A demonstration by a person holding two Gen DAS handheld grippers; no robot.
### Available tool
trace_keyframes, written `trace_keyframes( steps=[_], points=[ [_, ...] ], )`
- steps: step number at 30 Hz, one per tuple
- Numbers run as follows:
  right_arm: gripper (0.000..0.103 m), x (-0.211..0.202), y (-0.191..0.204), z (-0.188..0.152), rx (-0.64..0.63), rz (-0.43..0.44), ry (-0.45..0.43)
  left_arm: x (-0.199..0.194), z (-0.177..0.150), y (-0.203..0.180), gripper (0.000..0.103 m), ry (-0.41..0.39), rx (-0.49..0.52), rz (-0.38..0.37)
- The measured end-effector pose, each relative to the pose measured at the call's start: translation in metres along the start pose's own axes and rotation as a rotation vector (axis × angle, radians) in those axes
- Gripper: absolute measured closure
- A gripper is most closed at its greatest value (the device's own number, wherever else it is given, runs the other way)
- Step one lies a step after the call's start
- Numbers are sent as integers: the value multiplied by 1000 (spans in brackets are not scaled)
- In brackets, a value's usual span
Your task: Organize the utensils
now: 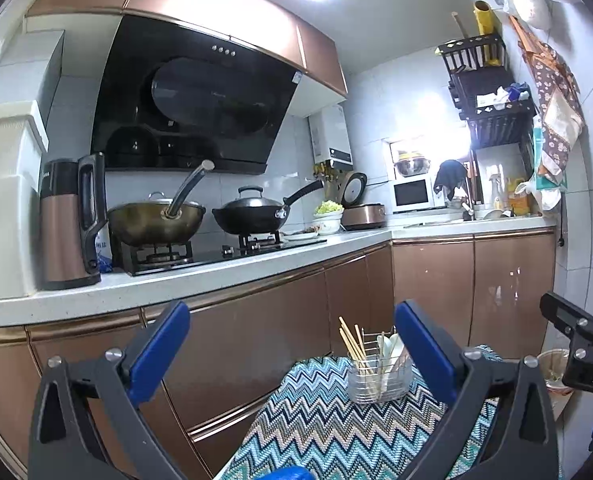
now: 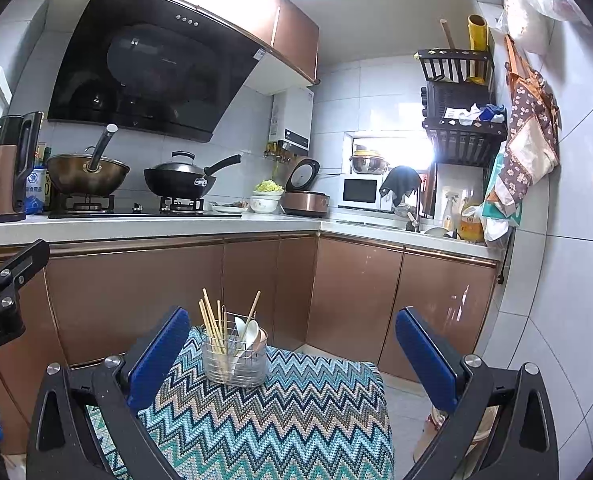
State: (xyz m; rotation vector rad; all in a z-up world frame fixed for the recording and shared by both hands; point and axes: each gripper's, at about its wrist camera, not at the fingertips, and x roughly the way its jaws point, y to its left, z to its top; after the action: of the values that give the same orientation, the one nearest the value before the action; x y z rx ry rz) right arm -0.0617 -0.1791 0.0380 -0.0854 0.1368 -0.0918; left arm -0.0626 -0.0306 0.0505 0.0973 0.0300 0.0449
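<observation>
Both tools, left [image 1: 292,344] and right [image 2: 292,344], wide open (nothing held).

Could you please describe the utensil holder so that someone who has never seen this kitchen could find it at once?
Below the copper-coloured base cabinets, a zigzag-patterned cloth covers a low surface. At its far end stands the utensil holder, a clear wire-framed caddy. It is the only thing on the cloth, with wooden chopsticks and white spoons sticking up from it.
</observation>
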Motion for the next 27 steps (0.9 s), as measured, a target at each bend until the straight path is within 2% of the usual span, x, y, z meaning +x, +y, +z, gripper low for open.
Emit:
trace_keyframes(
  steps=[12, 27],
  points=[
    [0, 8, -1, -1, 12, 13, 10, 6, -6, 5, 0, 22, -35, 22],
    [0, 35, -8, -19, 26, 30, 49, 27, -20, -4, 0, 71, -13, 37]
  ],
)
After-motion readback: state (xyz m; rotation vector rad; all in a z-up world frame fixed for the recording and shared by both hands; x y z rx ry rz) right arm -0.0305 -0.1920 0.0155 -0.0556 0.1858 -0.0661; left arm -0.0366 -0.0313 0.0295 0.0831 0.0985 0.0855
